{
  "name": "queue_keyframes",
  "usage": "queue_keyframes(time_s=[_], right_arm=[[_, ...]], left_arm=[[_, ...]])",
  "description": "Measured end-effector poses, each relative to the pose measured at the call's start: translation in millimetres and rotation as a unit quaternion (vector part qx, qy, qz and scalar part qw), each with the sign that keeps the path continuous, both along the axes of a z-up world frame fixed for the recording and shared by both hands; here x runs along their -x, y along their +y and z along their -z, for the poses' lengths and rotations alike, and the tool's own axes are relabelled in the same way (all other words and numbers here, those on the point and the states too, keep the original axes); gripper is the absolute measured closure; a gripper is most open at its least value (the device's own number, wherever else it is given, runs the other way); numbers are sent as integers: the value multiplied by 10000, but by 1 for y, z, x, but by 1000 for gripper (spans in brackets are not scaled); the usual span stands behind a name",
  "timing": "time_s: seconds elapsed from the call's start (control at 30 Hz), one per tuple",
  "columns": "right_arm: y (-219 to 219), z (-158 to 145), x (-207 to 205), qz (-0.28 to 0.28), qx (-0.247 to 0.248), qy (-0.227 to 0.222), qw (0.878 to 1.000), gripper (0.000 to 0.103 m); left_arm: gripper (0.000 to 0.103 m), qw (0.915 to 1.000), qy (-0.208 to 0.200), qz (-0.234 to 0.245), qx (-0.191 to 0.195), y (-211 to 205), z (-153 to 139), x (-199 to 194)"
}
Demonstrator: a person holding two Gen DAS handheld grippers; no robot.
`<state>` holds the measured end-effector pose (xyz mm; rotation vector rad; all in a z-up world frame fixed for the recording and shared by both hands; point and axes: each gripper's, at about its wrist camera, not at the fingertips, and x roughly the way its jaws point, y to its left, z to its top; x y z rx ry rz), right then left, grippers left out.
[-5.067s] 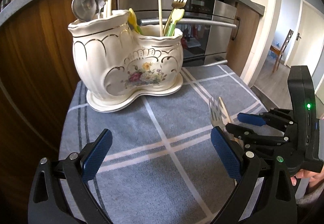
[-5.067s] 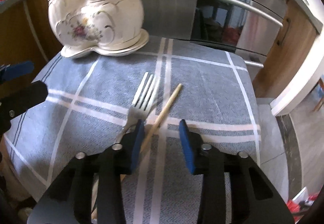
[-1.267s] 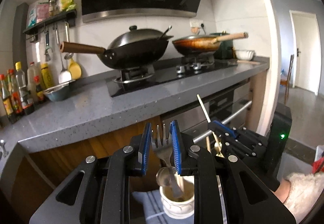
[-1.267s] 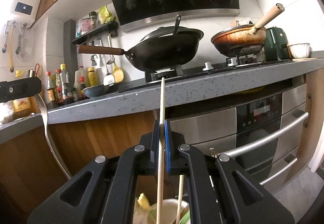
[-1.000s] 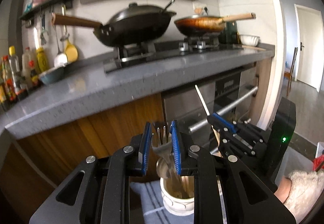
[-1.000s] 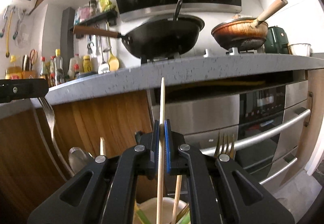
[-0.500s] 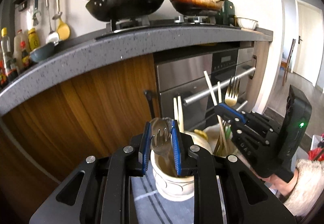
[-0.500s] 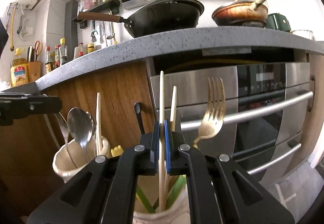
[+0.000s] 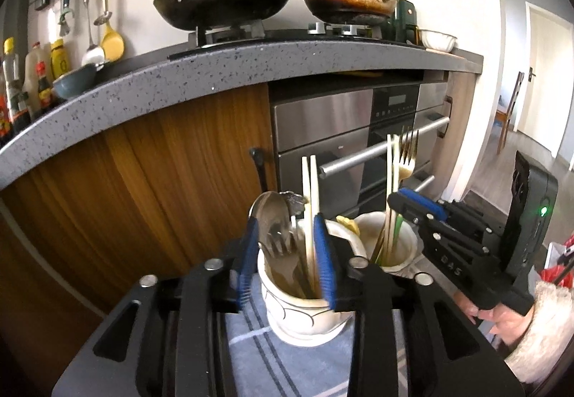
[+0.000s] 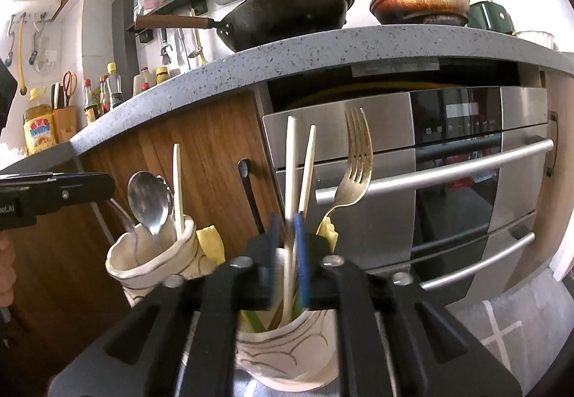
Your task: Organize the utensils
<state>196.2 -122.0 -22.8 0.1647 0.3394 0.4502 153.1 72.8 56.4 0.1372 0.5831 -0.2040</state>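
A white, gold-trimmed ceramic holder [image 9: 301, 311] with two cups stands on a grey checked cloth. My left gripper [image 9: 286, 257] hangs over the left cup, and its jaws are opening. A silver fork [image 9: 280, 246] stands between the pads, free of them, among a spoon and pale chopsticks. My right gripper [image 10: 287, 250] is over the right cup [image 10: 280, 354], its jaws opening too. A pale chopstick [image 10: 290, 174] stands loose between its blurred pads, beside another chopstick and a gold fork [image 10: 355, 160]. The left wrist view shows the right gripper [image 9: 400, 197] at the right cup.
A speckled grey counter [image 9: 251, 66] overhangs the holder, with a black wok [image 9: 229, 2] and a frying pan on the stove. Behind stand wooden cabinet fronts and a steel oven with bar handles [image 10: 448, 171]. A hand in a fuzzy sleeve [image 9: 531, 332] holds the right gripper.
Both grippers have sunk toward the holder, carrying the fork into the left cup and the chopstick into the right. Both pairs of pads, shut before, have now parted.
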Motion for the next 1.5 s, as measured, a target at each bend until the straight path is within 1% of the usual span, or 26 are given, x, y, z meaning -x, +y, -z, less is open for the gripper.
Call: queue_keyframes(time_s=[0.03,0.07,0.1,0.13,0.2,0.3,0.37,0.4,0.43,0.47,0.5,0.57,0.63,0.7,0.83,0.87,0.93,1.07,1.17,1.27,1.37,1.5], right_arm=[[-1,-2,1,-49,-21,53,10000,70],[-2,-4,3,-76,-16,107,9999,67],[-3,-6,5,-66,7,126,9999,67],[-4,-9,8,-63,49,146,9999,67],[-8,-14,16,-95,33,146,9998,64],[-16,-25,31,-72,37,207,9998,57],[-20,-31,41,-64,88,327,9994,49],[-22,-34,48,-62,106,368,9992,47],[-24,-36,53,-62,117,388,9992,41],[-26,-38,60,-74,141,405,9991,37],[-26,-40,68,-98,197,427,9988,36],[-28,-44,82,-142,266,453,9985,27],[-28,-45,98,-186,363,493,9980,26],[-28,-45,109,-160,463,501,9975,22],[-29,-43,129,-64,536,520,9972,13],[-30,-42,135,-37,551,513,9972,11],[-28,-41,143,25,638,459,9969,7],[-26,-39,156,140,891,283,9955,6],[-26,-36,164,218,970,206,9948,6],[-28,-34,167,276,960,189,9948,6],[-29,-32,168,259,939,242,9950,6],[-30,-27,168,225,927,277,9951,6]], left_arm=[[61,10000,-13,-12,-6,-1,-2,2],[52,10000,-23,-10,11,-1,-3,4],[49,10000,-42,-15,38,0,-4,7],[47,10000,-68,-18,66,0,-6,10],[47,9999,-77,-12,82,0,-7,15],[38,9998,-119,-56,119,3,-8,28],[37,9997,-157,-62,158,4,-9,37],[37,9997,-169,-63,179,5,-9,42],[34,9996,-198,-68,201,6,-9,50],[27,9995,-226,-81,216,6,-9,55],[26,9993,-266,-100,235,6,-9,62],[23,9990,-346,-86,273,5,-9,76],[20,9987,-413,-56,297,3,-7,90],[16,9983,-495,-50,301,-1,-4,105],[9,9967,-701,-192,359,-6,1,129],[7,9959,-768,-288,370,-6,4,134],[6,9941,-889,-509,359,-6,9,144],[5,9919,-987,-726,344,-5,20,156],[5,9907,-1009,-854,331,-3,29,163],[5,9906,-949,-905,381,-1,37,165],[5,9915,-850,-926,323,1,45,165],[5,9917,-823,-947,284,0,49,166]])
